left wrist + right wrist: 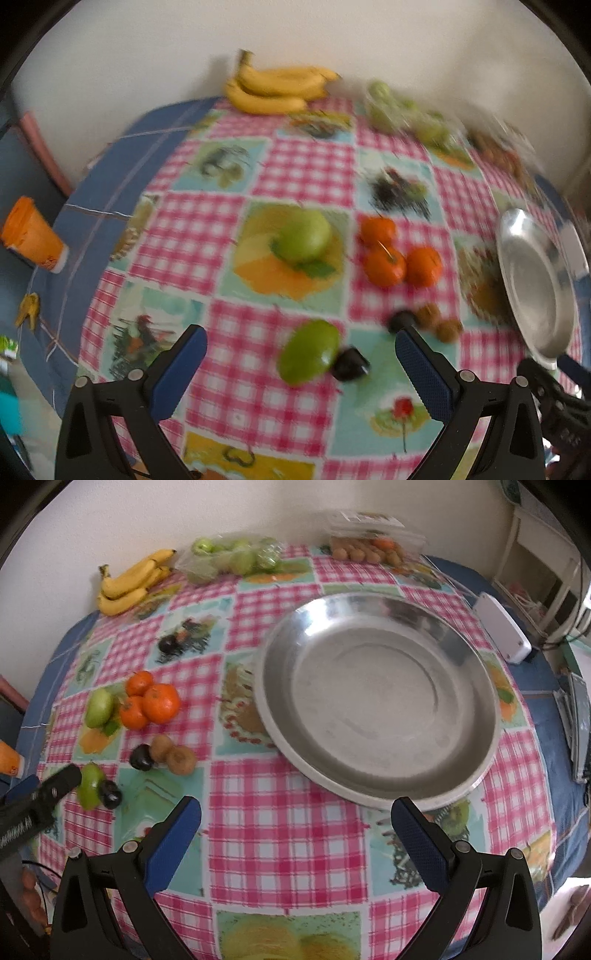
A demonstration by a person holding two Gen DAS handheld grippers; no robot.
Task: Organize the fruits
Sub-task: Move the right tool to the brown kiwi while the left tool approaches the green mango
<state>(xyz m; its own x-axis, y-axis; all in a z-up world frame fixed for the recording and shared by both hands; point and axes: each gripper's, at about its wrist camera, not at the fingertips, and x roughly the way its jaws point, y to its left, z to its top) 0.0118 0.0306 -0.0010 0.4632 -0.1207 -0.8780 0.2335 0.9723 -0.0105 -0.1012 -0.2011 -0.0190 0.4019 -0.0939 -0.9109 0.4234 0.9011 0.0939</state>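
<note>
Left gripper [301, 354]: jaws spread wide, holding nothing
Right gripper [295, 823]: likewise spread, empty
Near green apple [309, 350]: firm, smooth, likely slippery; grip across its widest part
Steel bowl [476, 657]: empty

Three tangerines [153, 703], two kiwis [171, 754], two plums [125, 777]

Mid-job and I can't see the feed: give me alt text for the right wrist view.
An empty metal bowl sits on the checked tablecloth just ahead of the open, empty right tool. To its left lie three oranges, green apples, two kiwis and dark plums; bananas and packaged fruit line the far edge.
</note>
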